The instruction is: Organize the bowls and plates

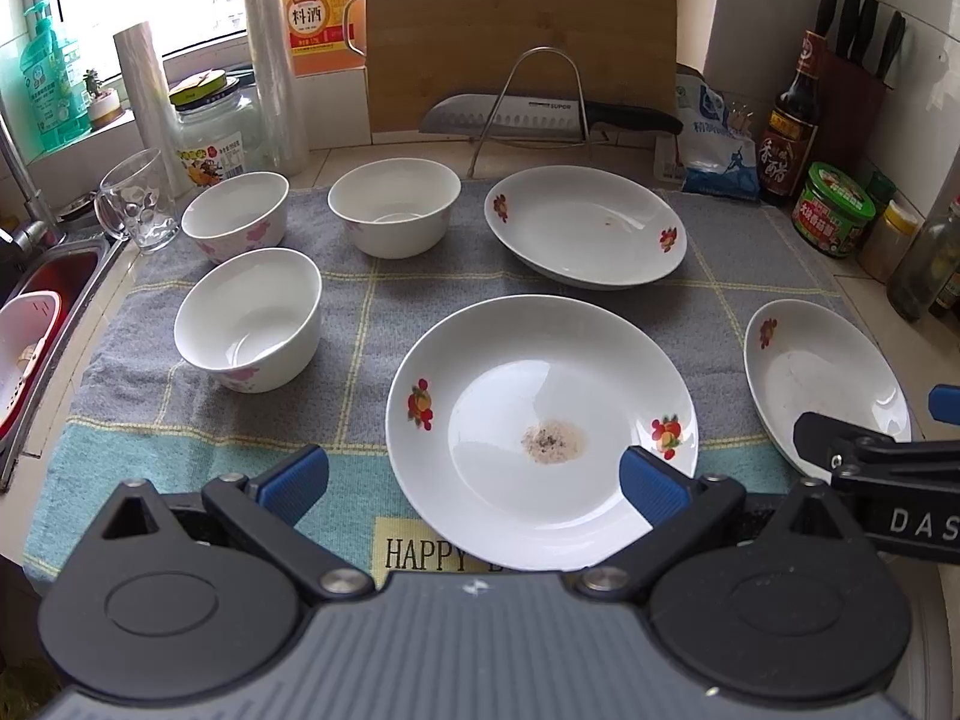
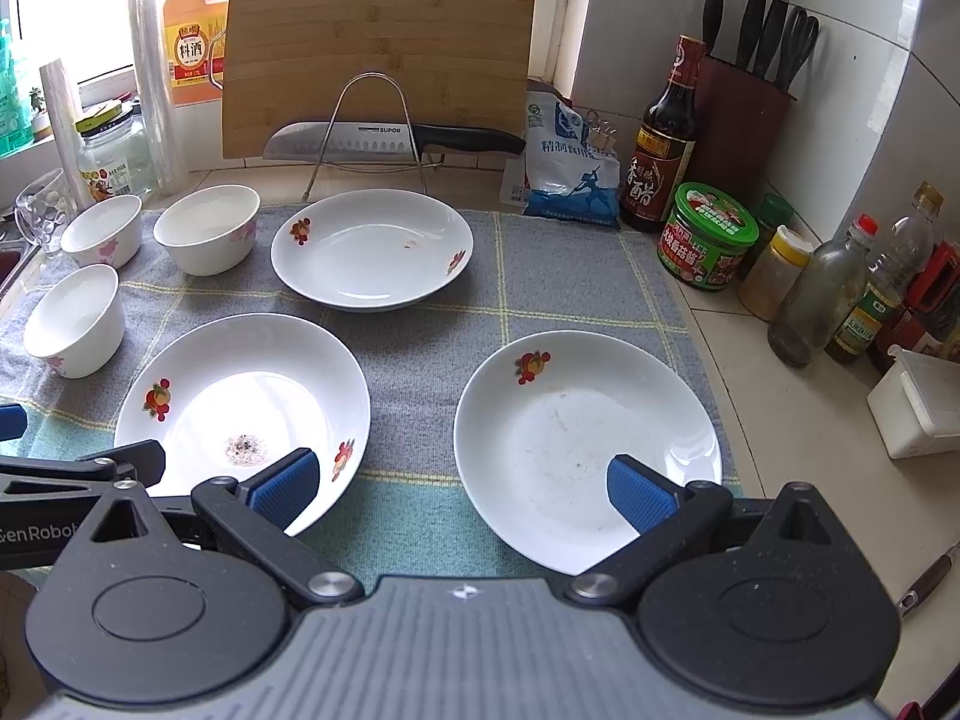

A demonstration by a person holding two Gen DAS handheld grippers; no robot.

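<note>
Left wrist: 3 plates (image 1: 540, 420) well apart.

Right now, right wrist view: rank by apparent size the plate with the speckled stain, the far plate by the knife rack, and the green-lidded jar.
1. plate with the speckled stain, though it is nearer, so true size versus the next is unsure
2. far plate
3. green-lidded jar

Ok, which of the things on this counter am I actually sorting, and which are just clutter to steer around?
For the job:
- three plates: near-left with speckled residue, near-right, far
- three bowls

Just lying about:
- knife on wire rack, cutting board
- glass mug, jar
- salt bag, sauce bottle, green-lidded tub
- knife block
</note>
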